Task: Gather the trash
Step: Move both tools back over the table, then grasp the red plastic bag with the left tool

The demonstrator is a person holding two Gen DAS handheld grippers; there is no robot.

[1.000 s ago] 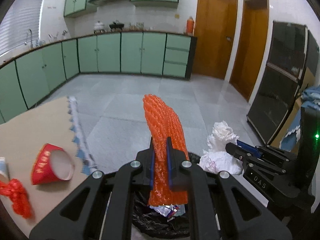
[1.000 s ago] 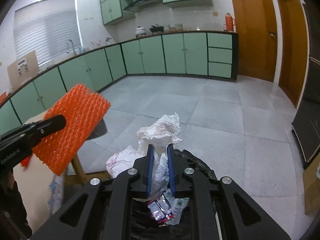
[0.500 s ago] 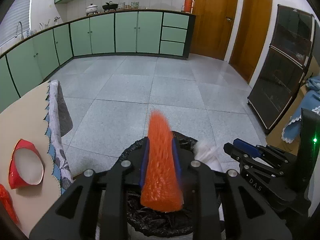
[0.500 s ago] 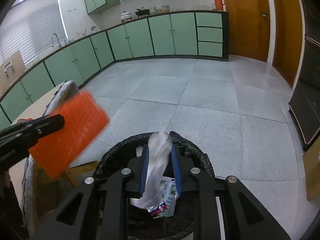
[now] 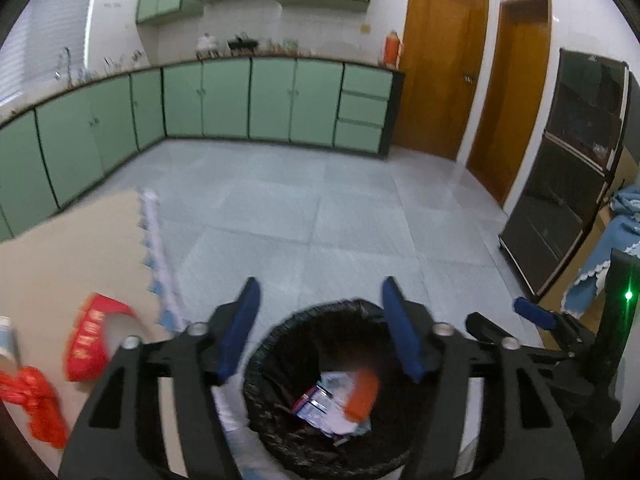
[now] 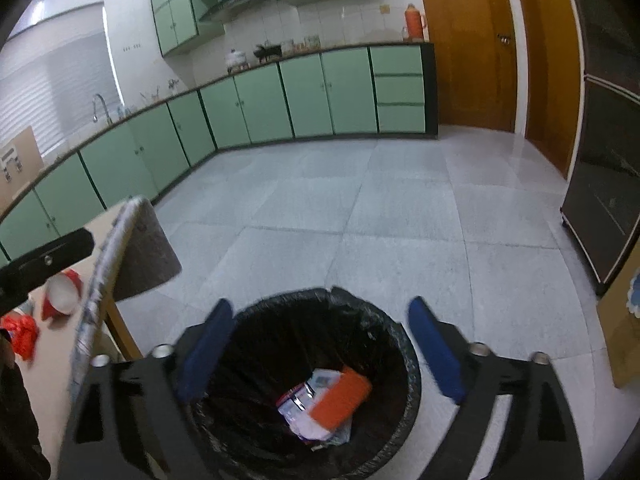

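Observation:
A bin with a black liner (image 5: 280,328) stands on the floor below both grippers; it also shows in the right wrist view (image 6: 400,332). Inside lie the orange foam net (image 5: 362,394) (image 6: 340,398), white paper and a snack wrapper (image 6: 294,398). My left gripper (image 5: 320,328) is open and empty above the bin. My right gripper (image 6: 322,348) is open and empty above it too, and shows at the right of the left wrist view (image 5: 534,316). A red paper cup (image 5: 94,338) and a red crumpled net (image 5: 34,404) lie on the table.
The table (image 5: 60,248) with a tan top and a patterned cloth edge (image 5: 160,256) stands left of the bin. Green cabinets (image 5: 272,104) line the far wall. A dark glass cabinet (image 5: 568,184) stands at the right. The tiled floor (image 6: 380,220) lies beyond the bin.
Both grippers have opened. The orange foam net and the white paper have dropped into the bin. Both views have tilted up again.

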